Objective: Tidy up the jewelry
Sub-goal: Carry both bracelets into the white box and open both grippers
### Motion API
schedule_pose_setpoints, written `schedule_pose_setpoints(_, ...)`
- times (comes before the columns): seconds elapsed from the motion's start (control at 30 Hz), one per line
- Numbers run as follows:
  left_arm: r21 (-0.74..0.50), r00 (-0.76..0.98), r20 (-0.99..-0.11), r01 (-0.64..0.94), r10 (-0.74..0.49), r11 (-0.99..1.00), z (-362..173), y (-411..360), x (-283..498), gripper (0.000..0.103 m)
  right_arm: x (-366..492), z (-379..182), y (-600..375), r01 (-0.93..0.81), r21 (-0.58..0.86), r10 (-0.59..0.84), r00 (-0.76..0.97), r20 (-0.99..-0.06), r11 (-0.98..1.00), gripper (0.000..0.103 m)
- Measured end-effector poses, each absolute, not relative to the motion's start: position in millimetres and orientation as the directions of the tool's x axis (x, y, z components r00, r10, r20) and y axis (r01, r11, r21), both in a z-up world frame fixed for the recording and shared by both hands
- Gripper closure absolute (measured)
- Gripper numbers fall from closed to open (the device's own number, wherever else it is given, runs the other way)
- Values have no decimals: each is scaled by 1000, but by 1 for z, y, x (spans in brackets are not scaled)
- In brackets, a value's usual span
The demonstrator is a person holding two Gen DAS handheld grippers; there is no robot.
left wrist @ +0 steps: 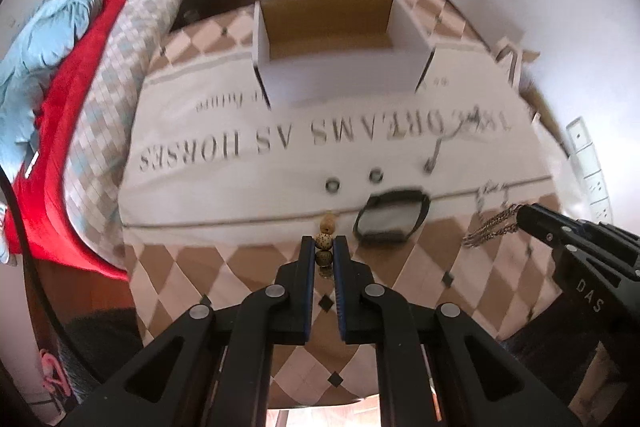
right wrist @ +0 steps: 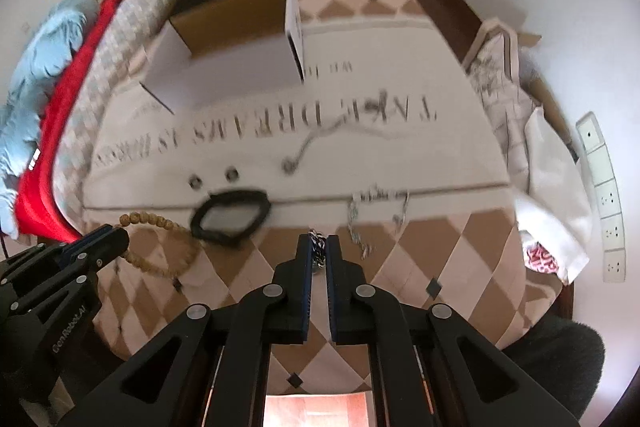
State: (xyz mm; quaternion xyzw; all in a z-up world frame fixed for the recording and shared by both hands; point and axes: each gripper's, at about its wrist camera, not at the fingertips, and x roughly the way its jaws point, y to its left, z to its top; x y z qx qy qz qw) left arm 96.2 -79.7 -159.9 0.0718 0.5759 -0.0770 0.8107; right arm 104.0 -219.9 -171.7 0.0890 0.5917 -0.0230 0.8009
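Note:
My left gripper [left wrist: 324, 243] is shut on a wooden bead bracelet [left wrist: 325, 241]; the bracelet's loop also shows in the right wrist view [right wrist: 160, 227], trailing from the left gripper [right wrist: 114, 233]. My right gripper [right wrist: 319, 243] is shut on a silver chain [right wrist: 318, 247]; in the left wrist view the chain [left wrist: 490, 227] hangs from the right gripper [left wrist: 524, 217]. A black bracelet [left wrist: 392, 217] lies on the cloth between them. Two small rings [left wrist: 333, 184] [left wrist: 376, 174] lie behind it. An open white box [left wrist: 340, 47] stands at the far side.
The table has a checked cloth [left wrist: 240, 267] with printed lettering. Another silver chain [right wrist: 376, 207] and a thin necklace [right wrist: 308, 143] lie on it. A bed with a red blanket [left wrist: 72, 99] is to the left. A bag [right wrist: 508, 75] leans at the right wall.

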Motion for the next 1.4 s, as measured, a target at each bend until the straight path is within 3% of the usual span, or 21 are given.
schedule_pose_setpoints(0.3, -42, 401, -908, 201, -121, 979, -102, -72, 145, 97, 139, -92, -220, 101, 172, 108, 457, -883, 980, 96)
schedule_pose_setpoints(0.57, -62, 451, -879, 218, -157, 974, -62, -70, 224, 97, 204, -61, -207, 67, 183, 123, 517, -847, 981, 96)
schedule_pose_setpoints(1.07, -221, 219, -942, 169, -255, 960, -144, -68, 339, 96, 339, -117, -182, 18, 170, 146, 425, -893, 985, 96)
schedule_pose_setpoints(1.13, -198, 194, -956, 134, -221, 971, -155, -66, 347, 96, 356, -135, -178, 0, 170, 159, 365, -917, 985, 96)
schedule_pose_setpoints(1.27, -111, 228, -964, 121, -137, 986, -156, -64, 353, 90, 367, -148, -181, 13, 148, 136, 324, -936, 989, 95)
schedule_pose_setpoints(1.33, -61, 260, -961, 119, -91, 991, -152, -64, 353, 87, 367, -151, -183, 17, 124, 113, 311, -944, 992, 86)
schedule_pose_setpoints(1.37, -34, 285, -956, 107, -64, 994, -149, -62, 351, 79, 367, -151, -183, 17, 124, 113, 311, -944, 992, 82)
schedule_pose_setpoints(1.4, -11, 300, -953, 103, -42, 995, -147, -61, 351, 66, 365, -152, -184, 18, 90, 80, 305, -949, 996, 70)
